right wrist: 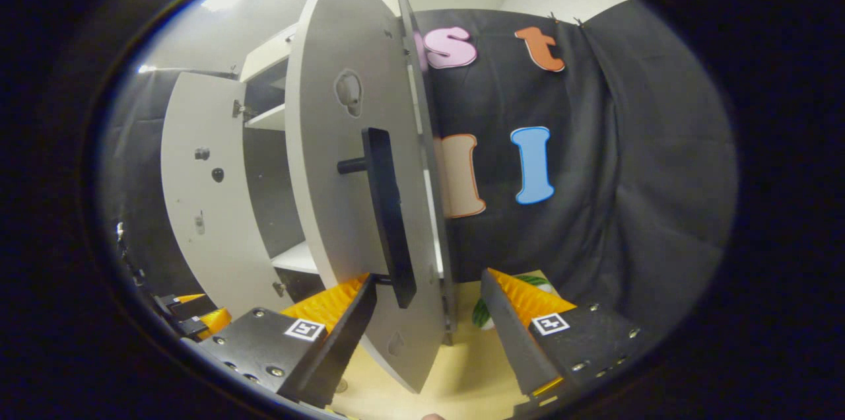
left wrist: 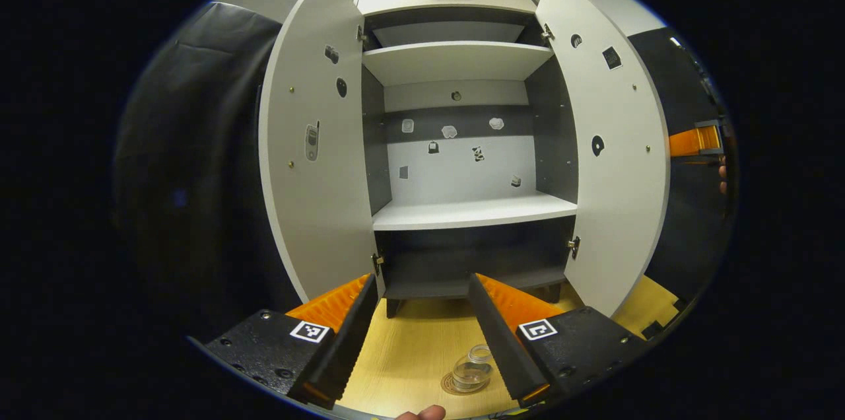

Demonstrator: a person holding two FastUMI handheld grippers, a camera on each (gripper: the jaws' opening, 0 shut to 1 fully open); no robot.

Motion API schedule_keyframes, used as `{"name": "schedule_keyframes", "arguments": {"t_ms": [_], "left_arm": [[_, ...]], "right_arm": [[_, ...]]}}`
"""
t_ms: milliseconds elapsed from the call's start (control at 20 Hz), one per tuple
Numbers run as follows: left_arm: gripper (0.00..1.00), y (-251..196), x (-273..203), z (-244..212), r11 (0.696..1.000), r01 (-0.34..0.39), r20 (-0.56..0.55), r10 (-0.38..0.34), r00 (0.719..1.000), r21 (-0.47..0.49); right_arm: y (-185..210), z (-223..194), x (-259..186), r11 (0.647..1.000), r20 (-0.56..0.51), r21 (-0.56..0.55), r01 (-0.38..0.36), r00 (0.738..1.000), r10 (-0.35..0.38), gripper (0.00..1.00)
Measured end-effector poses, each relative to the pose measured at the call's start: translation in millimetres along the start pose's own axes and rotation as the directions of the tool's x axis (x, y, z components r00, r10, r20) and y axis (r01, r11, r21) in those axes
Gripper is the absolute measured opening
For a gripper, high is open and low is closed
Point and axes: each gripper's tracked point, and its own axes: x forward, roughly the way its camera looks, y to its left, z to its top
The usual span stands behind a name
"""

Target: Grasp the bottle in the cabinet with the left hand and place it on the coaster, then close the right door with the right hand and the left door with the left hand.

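Below the cabinet (left wrist: 462,142), the bottle (left wrist: 473,370) is hiding most of the coaster (left wrist: 450,383). The right gripper (left wrist: 693,141) is being cut off at the edge beside the cabinet's right door (left wrist: 614,162).

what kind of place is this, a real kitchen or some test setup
Most likely a staged test booth, not a lived-in kitchen. A small white cabinet with bare shelves stands on a wooden table, black cloth hangs behind as the wall, and a bottle sits on a coaster.
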Motion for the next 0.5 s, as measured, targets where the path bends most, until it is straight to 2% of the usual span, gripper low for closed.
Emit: {"name": "schedule_keyframes", "arguments": {"t_ms": [500], "left_arm": [[0.89,40.1,1.5,-5.7,0.998,-0.065,-0.014,0.065,0.998,-0.024]], "right_arm": [[58.6,-7.8,29.4,0.996,0.003,-0.008,-0.089,0.996,0.089,0.98]]}}
